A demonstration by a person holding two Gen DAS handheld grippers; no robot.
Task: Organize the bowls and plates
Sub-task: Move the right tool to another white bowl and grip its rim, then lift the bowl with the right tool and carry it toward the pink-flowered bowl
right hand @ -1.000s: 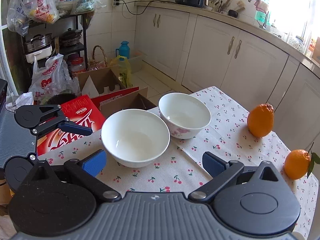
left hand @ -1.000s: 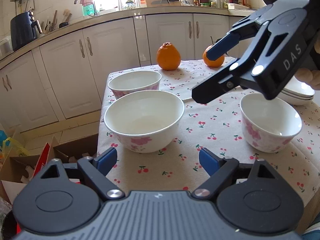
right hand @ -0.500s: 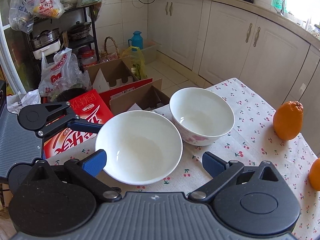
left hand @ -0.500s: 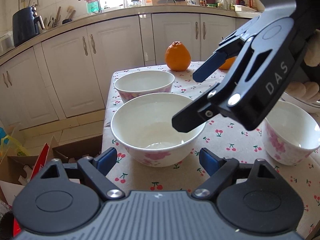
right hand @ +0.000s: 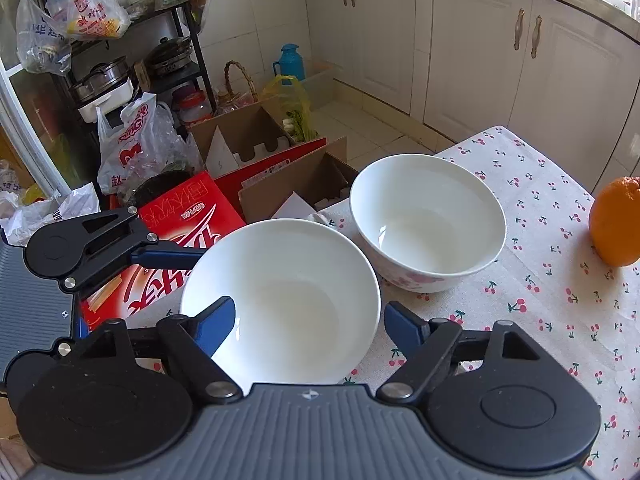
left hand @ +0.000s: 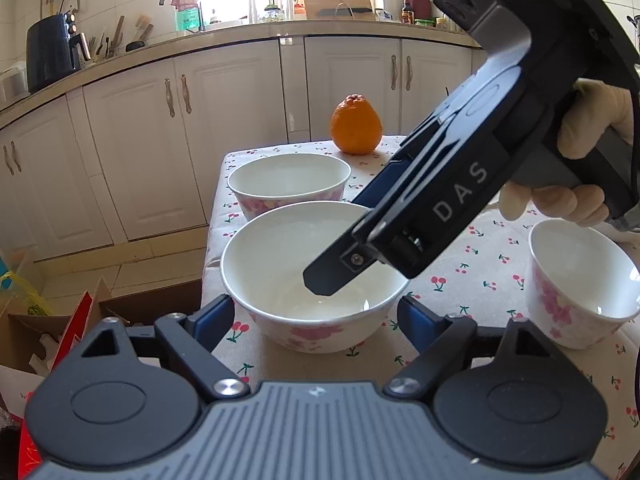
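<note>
A large white bowl (left hand: 280, 264) (right hand: 280, 292) with pink flowers stands near the corner of the cherry-print table (left hand: 472, 276). My left gripper (left hand: 314, 316) faces it, with a blue pad close to each side of its near wall and no clear press; the jaws are closing a little. My right gripper (left hand: 340, 244) (right hand: 308, 316) tilts down from the right. One of its fingers (left hand: 328, 280) dips inside the bowl and the other stands outside the wall. Its jaws are closing with the wall between them, and a small gap still shows.
A second flowered bowl (left hand: 288, 180) (right hand: 428, 220) stands just behind the large one, and a third (left hand: 580, 280) is at the right. An orange (left hand: 356, 124) (right hand: 616, 220) sits at the far edge. Cardboard boxes (right hand: 256, 140) and bags crowd the floor past the table's corner.
My right gripper has come down over the large bowl, put one finger inside it, and its jaws have narrowed. My left gripper has edged closer to the bowl.
</note>
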